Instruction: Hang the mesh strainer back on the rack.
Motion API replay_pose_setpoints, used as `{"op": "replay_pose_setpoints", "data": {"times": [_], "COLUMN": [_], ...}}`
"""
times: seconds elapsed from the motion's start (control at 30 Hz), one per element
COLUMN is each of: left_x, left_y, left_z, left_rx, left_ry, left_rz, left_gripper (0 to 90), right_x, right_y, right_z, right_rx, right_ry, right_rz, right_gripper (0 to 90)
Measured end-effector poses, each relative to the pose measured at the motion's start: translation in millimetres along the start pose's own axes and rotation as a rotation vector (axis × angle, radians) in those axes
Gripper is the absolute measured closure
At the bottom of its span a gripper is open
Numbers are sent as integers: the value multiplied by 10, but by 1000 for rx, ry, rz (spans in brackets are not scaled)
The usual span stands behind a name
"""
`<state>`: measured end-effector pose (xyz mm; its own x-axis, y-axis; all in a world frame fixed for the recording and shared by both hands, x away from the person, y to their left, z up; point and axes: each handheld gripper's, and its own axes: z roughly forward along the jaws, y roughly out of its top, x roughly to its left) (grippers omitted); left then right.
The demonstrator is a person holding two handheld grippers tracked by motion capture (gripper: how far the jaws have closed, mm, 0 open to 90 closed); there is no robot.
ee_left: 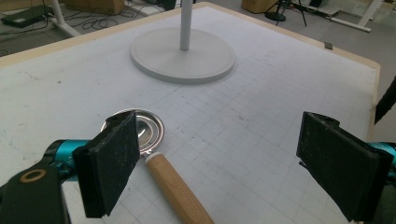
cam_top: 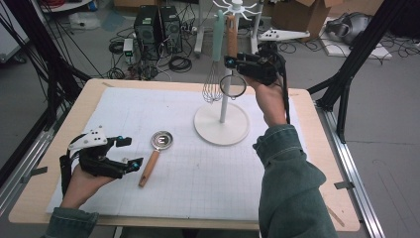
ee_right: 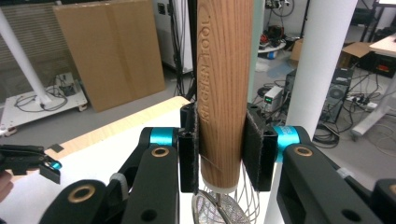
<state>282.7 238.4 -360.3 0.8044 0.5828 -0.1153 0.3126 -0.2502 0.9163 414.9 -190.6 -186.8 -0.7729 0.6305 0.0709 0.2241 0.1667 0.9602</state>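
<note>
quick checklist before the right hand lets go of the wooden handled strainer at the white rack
1. Right gripper clamped on the wooden-handled mesh strainer: ok, both pads press the handle.
2. Strainer hooked on the white utensil stand: cannot tell, the handle's top end is out of sight.
3. Strainer hangs upright beside the pole: ok.
4. Teal-handled wire whisk already hanging, clear of the strainer: cannot tell, they overlap.
5. Left gripper open and holding nothing: ok.
6. Wooden-handled round steel scoop lying flat on the white grid mat, waiting: ok.

Overhead and left-gripper cameras share the stand (cam_top: 221,130).
</note>
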Motion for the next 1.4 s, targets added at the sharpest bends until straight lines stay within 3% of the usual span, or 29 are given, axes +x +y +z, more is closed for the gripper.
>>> {"op": "replay_pose_setpoints", "data": {"times": [0.33, 0.63, 1.03, 1.2, 1.4], "left_x": [14, 50, 66, 73, 74], "left_y": [-6, -11, -15, -15, -13], "left_z": [-19, -65, -79, -81, -86], "left_rx": [-4, -9, -12, -9, -11], "left_ry": [-2, 8, 15, 19, 24], "left_rz": [-4, -9, -13, -10, -12], "left_gripper": [136, 135, 134, 129, 129], "right_x": [-67, -110, -153, -176, -161], "right_y": [-7, -33, -57, -47, 24], "right_z": [56, 65, -127, -257, -360], "right_rx": [2, 4, 8, -5, 10], "right_ry": [-26, 6, 32, 49, 101], "right_rz": [17, 18, 0, -2, -30], "right_gripper": [700, 656, 612, 640, 758]}}
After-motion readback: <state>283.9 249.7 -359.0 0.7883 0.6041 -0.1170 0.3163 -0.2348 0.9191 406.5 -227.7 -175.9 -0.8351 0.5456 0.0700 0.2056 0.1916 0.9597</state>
